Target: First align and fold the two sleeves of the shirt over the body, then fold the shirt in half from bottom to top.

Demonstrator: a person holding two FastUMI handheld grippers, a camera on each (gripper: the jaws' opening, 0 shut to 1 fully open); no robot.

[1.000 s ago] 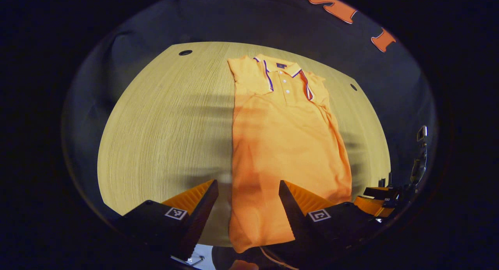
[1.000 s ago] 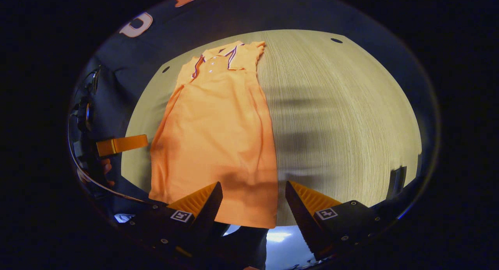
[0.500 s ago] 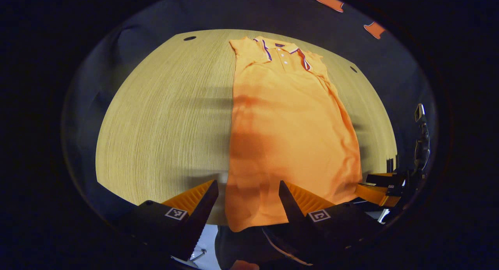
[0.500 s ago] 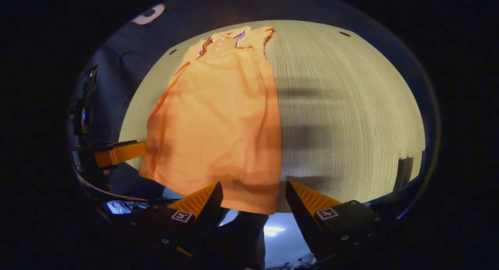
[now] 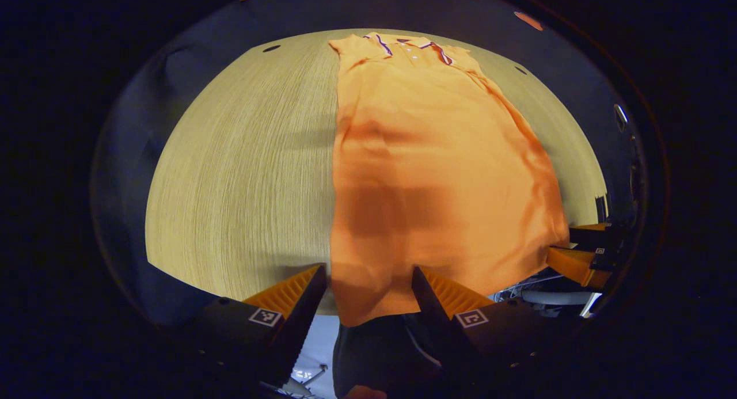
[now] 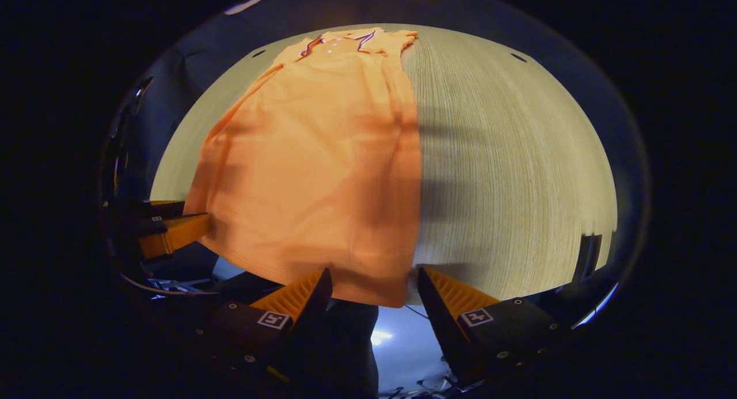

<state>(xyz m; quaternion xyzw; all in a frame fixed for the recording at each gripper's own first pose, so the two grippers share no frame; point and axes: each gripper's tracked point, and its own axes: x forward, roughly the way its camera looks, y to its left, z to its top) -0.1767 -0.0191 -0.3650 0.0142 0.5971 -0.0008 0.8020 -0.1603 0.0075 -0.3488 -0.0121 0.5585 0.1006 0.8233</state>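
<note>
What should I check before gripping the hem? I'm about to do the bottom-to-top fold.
1. Sleeves folded over the shirt: ok, it lies as a narrow strip.
2. Left hand-held gripper open at its hem corner: ok.
3. Right hand-held gripper open at its hem corner: ok.
4. Hem reachable: ok, it overhangs the table edge.
5. Fingers touching the cloth: cannot tell.
6. Collar flat at the far end: ok.

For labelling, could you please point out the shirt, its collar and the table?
shirt [image 5: 426, 174], left gripper view, mid body.
collar [image 5: 410, 41], left gripper view, striped edge at the placket.
table [image 6: 506, 168], right gripper view, bare wood.
</note>
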